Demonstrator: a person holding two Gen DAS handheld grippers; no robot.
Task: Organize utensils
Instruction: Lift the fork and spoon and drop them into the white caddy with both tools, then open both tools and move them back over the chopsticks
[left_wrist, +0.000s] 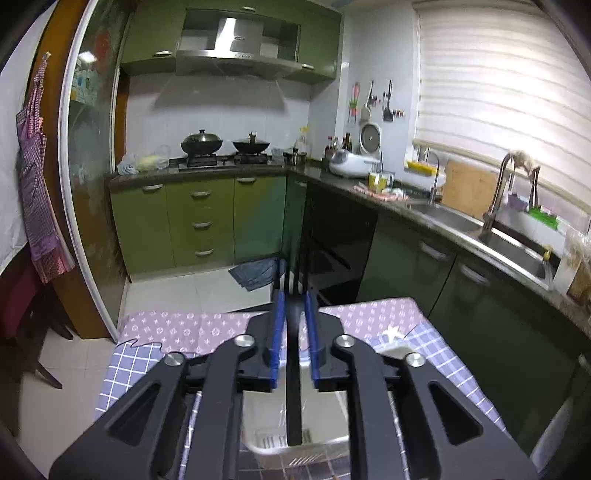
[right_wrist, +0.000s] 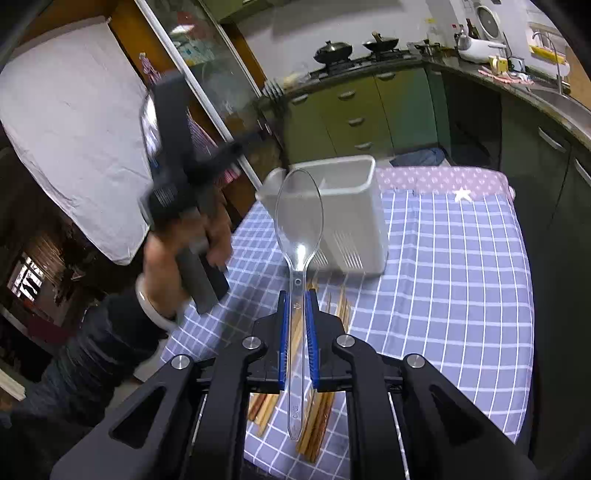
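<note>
In the left wrist view my left gripper (left_wrist: 294, 295) is shut on a black fork (left_wrist: 294, 369), tines pointing forward, handle hanging above the white utensil holder (left_wrist: 306, 448) below. In the right wrist view my right gripper (right_wrist: 297, 295) is shut on the handle of a clear plastic spoon (right_wrist: 299, 214), bowl raised in front of the white utensil holder (right_wrist: 351, 218). Wooden chopsticks (right_wrist: 321, 413) lie on the checked tablecloth (right_wrist: 443, 277) under that gripper. The left gripper's body and the hand holding it (right_wrist: 184, 221) show blurred left of the holder.
The table (left_wrist: 147, 354) has a blue checked cloth and a purple patterned cloth (right_wrist: 443, 179) at its far end. Green kitchen cabinets (left_wrist: 199, 221), a stove with woks (left_wrist: 221, 146) and a sink (left_wrist: 498, 236) lie beyond. A chair (left_wrist: 29, 306) stands at the left.
</note>
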